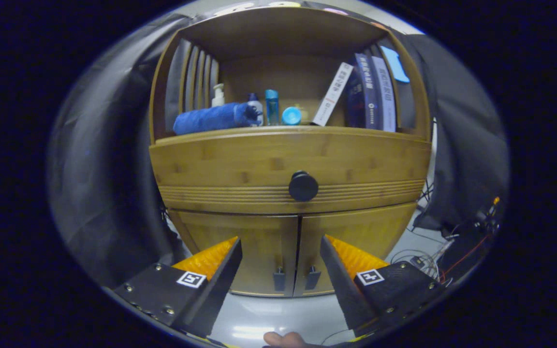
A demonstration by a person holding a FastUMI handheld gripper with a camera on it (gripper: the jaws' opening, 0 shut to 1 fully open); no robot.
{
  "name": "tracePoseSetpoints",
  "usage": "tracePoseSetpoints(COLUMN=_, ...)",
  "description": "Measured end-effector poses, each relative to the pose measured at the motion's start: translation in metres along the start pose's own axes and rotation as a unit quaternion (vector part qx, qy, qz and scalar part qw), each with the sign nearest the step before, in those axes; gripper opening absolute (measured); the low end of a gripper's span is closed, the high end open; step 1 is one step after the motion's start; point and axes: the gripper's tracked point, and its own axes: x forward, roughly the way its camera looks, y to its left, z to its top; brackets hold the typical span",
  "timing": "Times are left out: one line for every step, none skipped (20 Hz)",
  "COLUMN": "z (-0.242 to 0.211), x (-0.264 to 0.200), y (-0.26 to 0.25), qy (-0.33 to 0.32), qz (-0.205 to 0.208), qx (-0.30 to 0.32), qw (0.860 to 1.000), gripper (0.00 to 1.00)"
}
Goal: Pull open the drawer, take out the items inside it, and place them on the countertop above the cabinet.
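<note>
A bamboo cabinet stands ahead of me. Its drawer front [240, 169] is closed, with a round black knob [303, 186] at its middle. My gripper [281, 246] is open, nothing between its fingers, and it hangs short of the cabinet with the knob beyond and above the fingertips. The countertop [288, 130] above the drawer carries a rolled blue towel [213, 118], a white pump bottle [218, 95], a small bottle [256, 107], a tall blue bottle [271, 107] and a blue cap [291, 116]. What lies inside the drawer is hidden.
Leaning books [370, 92] fill the right of the shelf, grey upright dividers [194, 77] the left. Two lower cabinet doors [264, 251] with small handles sit under the drawer. Cables and equipment [457, 246] lie on the floor to the right. A fingertip [285, 340] shows below the fingers.
</note>
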Motion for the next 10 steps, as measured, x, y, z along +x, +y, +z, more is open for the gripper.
tracePoseSetpoints(z=0.013, x=-0.009, y=0.003, qy=-0.008, qz=0.002, qx=0.009, qw=1.0, gripper=0.97)
tracePoseSetpoints(z=0.029, x=-0.021, y=0.006, qy=-0.019, qz=0.005, qx=0.012, qw=1.0, gripper=0.97)
tracePoseSetpoints(z=0.044, x=-0.034, y=0.006, qy=-0.026, qz=0.004, qx=0.012, qw=1.0, gripper=0.97)
tracePoseSetpoints(z=0.061, x=-0.047, y=0.008, qy=-0.034, qz=0.005, qx=0.01, qw=0.999, gripper=0.97)
tracePoseSetpoints(z=0.076, x=-0.062, y=0.009, qy=-0.043, qz=0.008, qx=0.007, qw=0.999, gripper=0.97)
tracePoseSetpoints(z=0.09, x=-0.075, y=0.013, qy=-0.052, qz=0.01, qx=0.004, qw=0.999, gripper=0.97)
tracePoseSetpoints(z=0.104, x=-0.088, y=0.013, qy=-0.066, qz=0.009, qx=-0.002, qw=0.998, gripper=0.97)
tracePoseSetpoints(z=0.12, x=-0.101, y=0.013, qy=-0.081, qz=0.007, qx=-0.009, qw=0.997, gripper=0.97)
tracePoseSetpoints(z=0.133, x=-0.115, y=0.015, qy=-0.102, qz=0.005, qx=-0.013, qw=0.995, gripper=0.97)
tracePoseSetpoints(z=0.147, x=-0.127, y=0.016, qy=-0.117, qz=0.004, qx=-0.017, qw=0.993, gripper=0.97)
